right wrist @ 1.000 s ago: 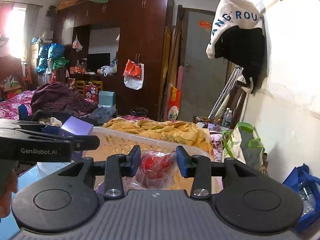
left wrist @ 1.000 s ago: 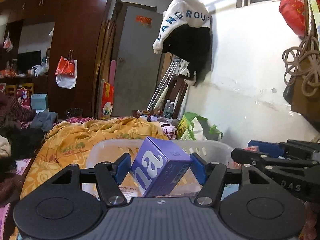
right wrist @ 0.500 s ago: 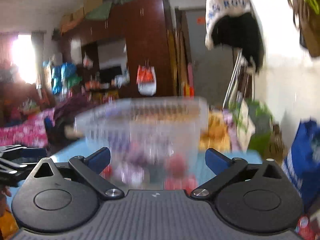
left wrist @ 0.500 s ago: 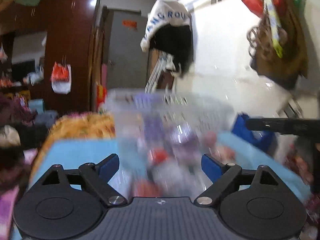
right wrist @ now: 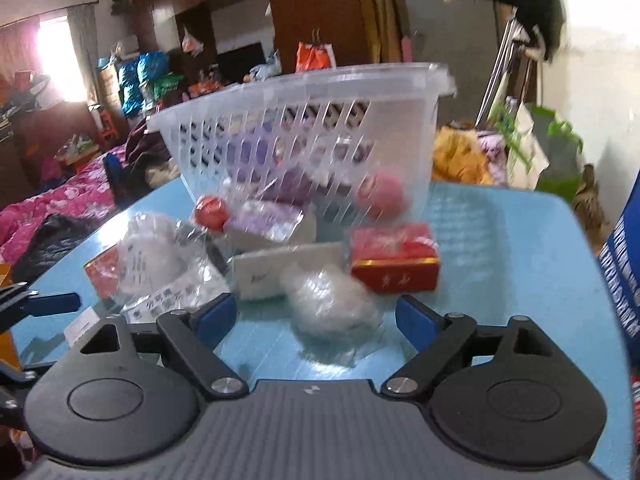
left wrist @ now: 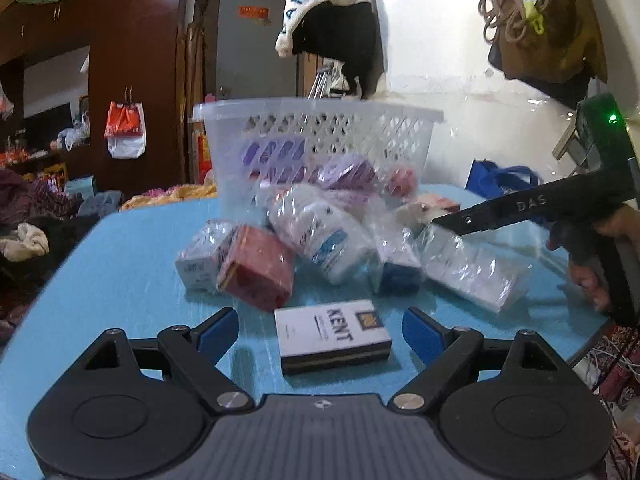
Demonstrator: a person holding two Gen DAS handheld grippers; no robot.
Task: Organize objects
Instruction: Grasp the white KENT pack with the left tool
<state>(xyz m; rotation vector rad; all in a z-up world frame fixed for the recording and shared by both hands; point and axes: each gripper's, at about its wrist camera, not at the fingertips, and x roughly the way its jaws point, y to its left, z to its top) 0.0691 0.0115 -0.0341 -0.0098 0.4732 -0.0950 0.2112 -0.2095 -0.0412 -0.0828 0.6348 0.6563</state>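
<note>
Left gripper (left wrist: pixel 320 326) spread wide, nothing between its blue pads, low over the blue table (left wrist: pixel 120 264). Right gripper (right wrist: pixel 316 314) likewise wide apart and empty. A white-and-black carton marked "KENT" (left wrist: pixel 334 336) lies flat on the table just ahead of the left gripper, in line with the gap between its fingers but not touched by them. Beyond it a loose pile: red box (left wrist: pixel 256 268) leaning on a small plastic-wrapped white box (left wrist: pixel 198 258); white bottle with blue label (left wrist: pixel 320 236), print too blurred to read; further wrapped packs to the right. At the far side a clear lattice basket (left wrist: pixel 320 140) stands on the table with purple items showing through its wall. Right wrist view: red box with gold edge (right wrist: pixel 394 258), flat white box (right wrist: pixel 286 270), crumpled clear-wrapped bundle (right wrist: pixel 330 304) near the gripper; a red ball (right wrist: pixel 212 213) and a pink one (right wrist: pixel 384 196) against the basket. The right gripper's side reads "DAS" in the left view. A white garment on the far wall (left wrist: pixel 324 8) reads "LANGROU".
</note>
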